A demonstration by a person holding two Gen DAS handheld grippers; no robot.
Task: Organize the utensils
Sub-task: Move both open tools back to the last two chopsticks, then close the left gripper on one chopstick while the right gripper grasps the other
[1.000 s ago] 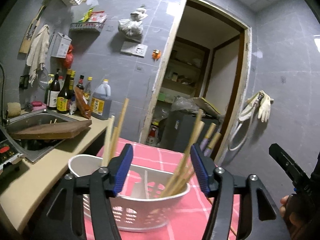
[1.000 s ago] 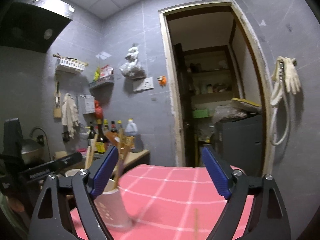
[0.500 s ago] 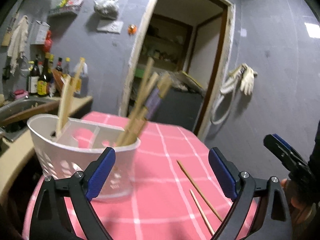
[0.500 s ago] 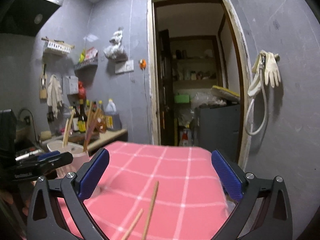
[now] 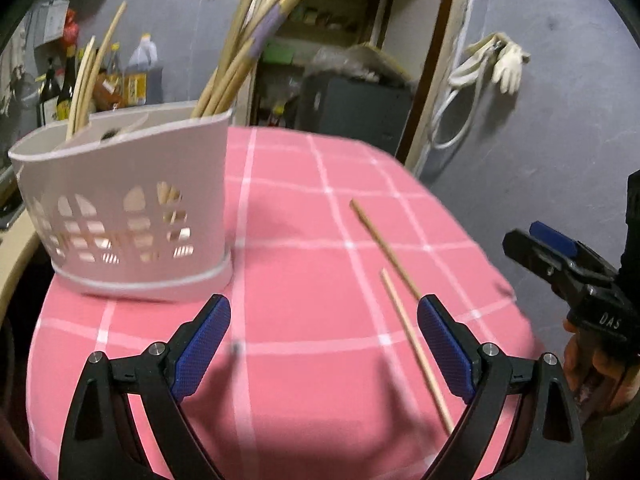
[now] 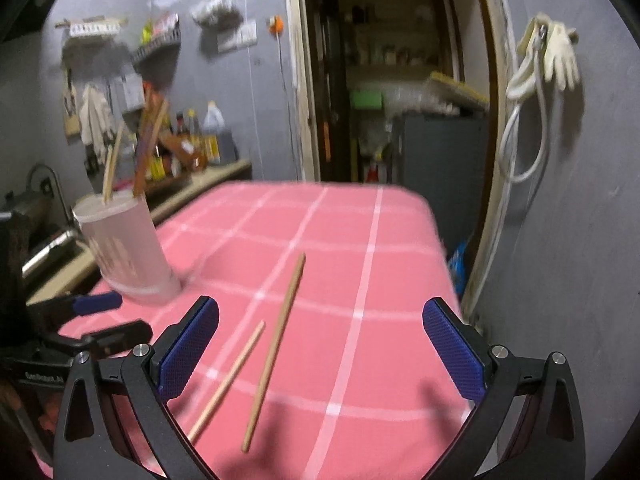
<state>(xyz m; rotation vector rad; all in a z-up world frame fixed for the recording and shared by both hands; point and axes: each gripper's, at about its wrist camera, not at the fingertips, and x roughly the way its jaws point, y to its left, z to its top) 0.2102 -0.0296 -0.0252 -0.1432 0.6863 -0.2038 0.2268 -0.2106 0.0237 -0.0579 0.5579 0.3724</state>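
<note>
Where legible, "DAS" on right gripper (image 5: 560,252)

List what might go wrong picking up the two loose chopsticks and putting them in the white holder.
1. The two chopsticks lie flat and close together on the pink cloth, so an open claw may pinch cloth or roll one off the edge.
2. The holder is already crowded with tall chopsticks; bumping them could tip it.
</note>
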